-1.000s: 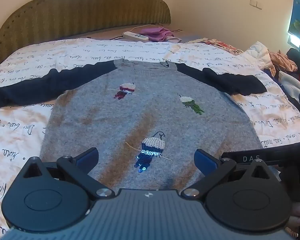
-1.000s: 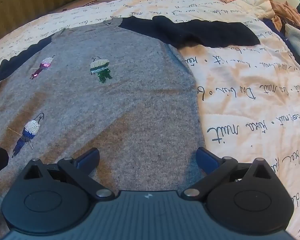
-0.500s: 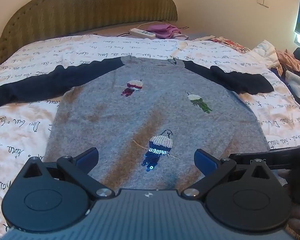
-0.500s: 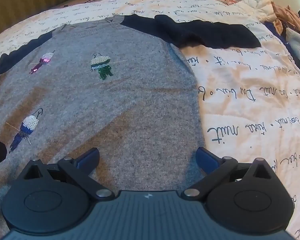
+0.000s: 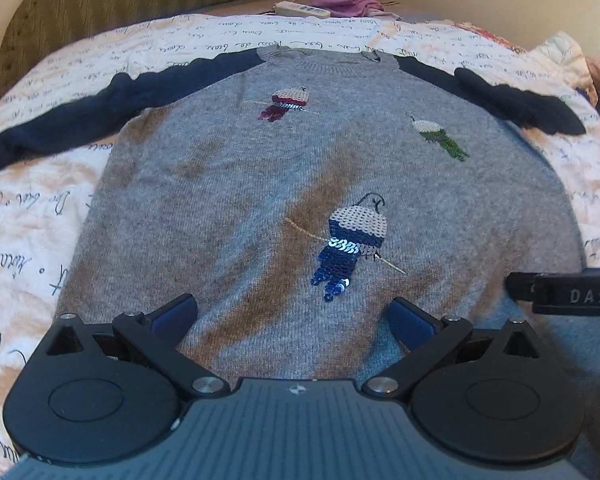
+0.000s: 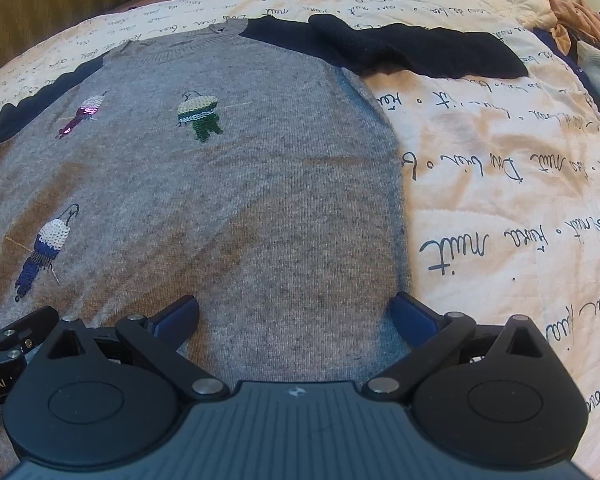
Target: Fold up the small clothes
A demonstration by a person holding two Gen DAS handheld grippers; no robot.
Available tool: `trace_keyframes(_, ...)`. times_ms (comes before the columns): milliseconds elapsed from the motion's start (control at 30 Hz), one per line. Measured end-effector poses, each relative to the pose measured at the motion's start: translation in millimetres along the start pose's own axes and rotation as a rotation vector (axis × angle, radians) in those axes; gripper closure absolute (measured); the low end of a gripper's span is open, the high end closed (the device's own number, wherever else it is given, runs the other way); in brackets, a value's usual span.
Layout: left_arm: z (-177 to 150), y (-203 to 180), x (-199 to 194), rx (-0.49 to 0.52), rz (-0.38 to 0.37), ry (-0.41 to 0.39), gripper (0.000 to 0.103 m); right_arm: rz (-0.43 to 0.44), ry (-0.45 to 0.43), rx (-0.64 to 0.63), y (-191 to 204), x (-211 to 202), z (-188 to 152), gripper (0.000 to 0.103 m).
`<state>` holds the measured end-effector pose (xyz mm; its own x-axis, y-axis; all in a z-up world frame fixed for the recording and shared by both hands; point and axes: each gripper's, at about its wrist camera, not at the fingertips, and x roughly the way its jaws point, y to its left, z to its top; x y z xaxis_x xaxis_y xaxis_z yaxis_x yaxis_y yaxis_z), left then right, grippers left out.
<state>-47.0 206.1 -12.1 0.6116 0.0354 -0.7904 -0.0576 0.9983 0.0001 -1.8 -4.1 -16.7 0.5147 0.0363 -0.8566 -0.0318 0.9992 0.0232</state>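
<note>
My left tool [image 5: 292,312] hangs low over the bottom edge of the gray sweater [image 5: 260,184], fingers spread wide and holding nothing. My right tool [image 6: 296,312] is the same, wide apart and empty, above the sweater's right side edge. In the last second both tools have come closer to the sweater, so I think I am about to grab its bottom edge for the first fold.

The sweater lies flat, front up, on the bed cover [image 6: 500,168], which has writing on it. It has not been folded yet.

Farther off, both dark sleeves [image 5: 80,116] stick out sideways, and the right one is bunched. They may need tucking in first. Past the collar lie a white power strip [image 5: 302,9] and a purple cloth [image 5: 348,0], well apart from the sweater.
</note>
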Motion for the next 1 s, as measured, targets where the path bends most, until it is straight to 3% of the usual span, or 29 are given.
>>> trace_keyframes(1000,-1.8,-0.5,3.1,0.012,-0.003,-0.01,0.0,-0.004,-0.048,-0.004,1.7,-1.6,-7.0,0.0)
